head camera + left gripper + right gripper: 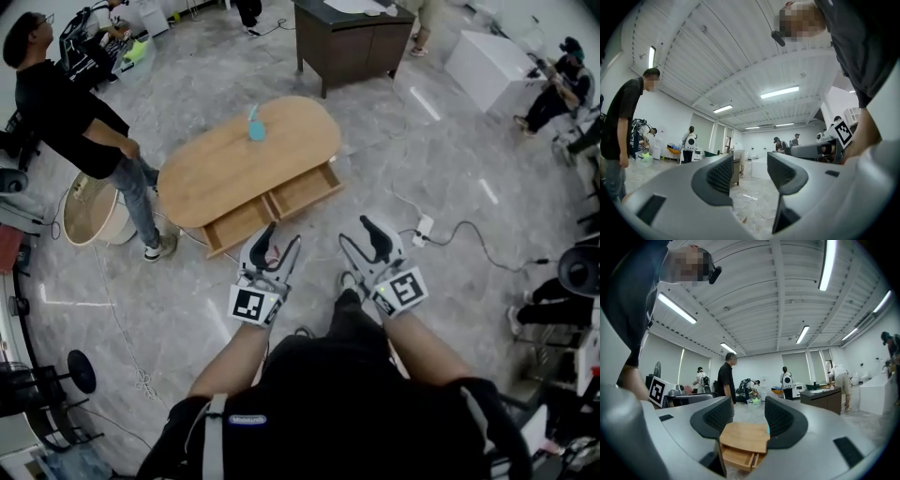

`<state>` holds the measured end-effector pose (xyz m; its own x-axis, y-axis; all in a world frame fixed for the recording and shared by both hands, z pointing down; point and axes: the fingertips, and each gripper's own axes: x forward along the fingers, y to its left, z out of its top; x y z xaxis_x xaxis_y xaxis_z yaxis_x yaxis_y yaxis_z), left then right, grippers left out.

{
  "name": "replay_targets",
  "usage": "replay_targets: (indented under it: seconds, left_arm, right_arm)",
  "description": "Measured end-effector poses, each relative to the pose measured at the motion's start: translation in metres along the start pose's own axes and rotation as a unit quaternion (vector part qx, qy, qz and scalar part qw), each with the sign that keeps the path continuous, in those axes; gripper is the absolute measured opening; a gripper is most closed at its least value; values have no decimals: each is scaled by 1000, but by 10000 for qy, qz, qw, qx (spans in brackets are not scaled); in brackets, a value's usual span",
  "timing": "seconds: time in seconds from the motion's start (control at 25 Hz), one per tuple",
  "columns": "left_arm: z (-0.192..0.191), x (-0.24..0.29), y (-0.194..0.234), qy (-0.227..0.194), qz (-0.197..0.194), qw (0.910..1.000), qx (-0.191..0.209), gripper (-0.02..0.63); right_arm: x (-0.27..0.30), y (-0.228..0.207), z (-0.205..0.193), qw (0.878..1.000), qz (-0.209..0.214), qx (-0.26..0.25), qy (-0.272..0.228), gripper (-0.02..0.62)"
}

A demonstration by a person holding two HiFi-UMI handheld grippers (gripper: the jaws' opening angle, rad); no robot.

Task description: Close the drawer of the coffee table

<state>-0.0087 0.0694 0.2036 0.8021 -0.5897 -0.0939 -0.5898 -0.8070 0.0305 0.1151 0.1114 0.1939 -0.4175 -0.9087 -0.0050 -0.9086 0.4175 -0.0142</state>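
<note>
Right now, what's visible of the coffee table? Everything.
The coffee table has an oval top of light wood and stands on the grey marbled floor. Its legs are out of sight. Its drawer is pulled out along the near long side; a divider splits it into two compartments, both apparently empty. A small blue object rests on the top near the far edge. The left gripper and right gripper hang short of it, jaws apart, empty.
</note>
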Motion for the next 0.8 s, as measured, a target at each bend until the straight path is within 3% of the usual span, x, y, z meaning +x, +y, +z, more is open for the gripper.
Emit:
replay_targets:
  seconds: [0.56, 0.8]
  left_arm:
    - [-75, 76, 25, 361, 553, 9977, -155, 218]
    - [-127, 104, 34, 696, 772, 9945, -91, 216]
  right_arm:
    - [46, -79, -71, 9988, 217, 265, 342, 210]
    - [60, -119, -115, 9975, 295, 352, 529, 210]
